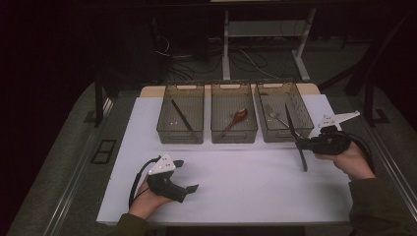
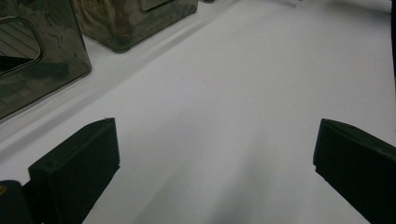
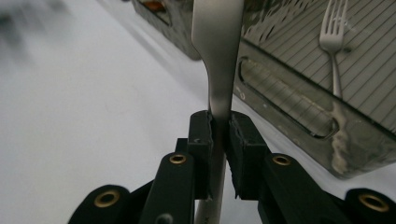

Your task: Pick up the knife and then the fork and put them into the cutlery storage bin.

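Three clear bins stand in a row at the back of the white table [image 1: 236,187]. A thin black utensil [image 1: 182,116] lies in the left bin [image 1: 180,137]. The middle bin [image 1: 234,137] holds a red spoon [image 1: 238,117], and a fork [image 1: 276,118] [image 3: 332,42] lies in the right bin [image 1: 309,118] [image 3: 299,121]. My right gripper [image 1: 298,142] [image 3: 219,126] is shut on a long flat metal utensil [image 1: 295,137] [image 3: 218,56], held roughly upright just in front of the right bin. My left gripper [image 1: 186,175] [image 2: 215,144] rests low over the table's front left, open, nothing between its jaws.
Dark floor with cables and desk legs [image 1: 226,54] lies beyond the table. The table's front edge [image 1: 221,221] is close to both hands. In the left gripper view two bins [image 2: 42,60] stand to the upper left.
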Demonstrator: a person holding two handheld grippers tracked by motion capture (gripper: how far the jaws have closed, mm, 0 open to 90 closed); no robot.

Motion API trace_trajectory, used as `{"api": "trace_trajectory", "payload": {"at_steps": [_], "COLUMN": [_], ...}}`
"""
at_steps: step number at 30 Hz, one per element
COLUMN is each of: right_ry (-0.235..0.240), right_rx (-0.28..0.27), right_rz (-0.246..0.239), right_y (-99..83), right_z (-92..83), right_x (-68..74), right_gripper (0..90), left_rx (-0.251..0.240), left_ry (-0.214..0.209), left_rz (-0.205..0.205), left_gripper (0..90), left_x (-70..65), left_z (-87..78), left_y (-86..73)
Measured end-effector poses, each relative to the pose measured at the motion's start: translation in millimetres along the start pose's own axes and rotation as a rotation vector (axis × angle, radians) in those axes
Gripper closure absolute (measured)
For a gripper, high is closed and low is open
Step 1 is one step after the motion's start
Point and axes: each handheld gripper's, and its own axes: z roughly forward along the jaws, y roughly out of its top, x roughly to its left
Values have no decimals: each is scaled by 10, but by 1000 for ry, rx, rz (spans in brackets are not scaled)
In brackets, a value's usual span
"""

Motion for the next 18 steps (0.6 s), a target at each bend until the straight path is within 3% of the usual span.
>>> {"api": "trace_trajectory", "payload": {"at_steps": [4,18], "right_ry": [-2,-89], "right_rx": [-41,-183], "right_rz": [23,81], "right_y": [6,116], "right_z": [-47,-259], "right_x": [-17,-58], "right_gripper": [787,786], "left_rx": [-1,3], "left_ry": [-1,-5], "left_rz": [0,-3], "left_gripper": [0,0], "left_x": [-1,-3], "left_z": [1,10], "left_y": [2,1]}}
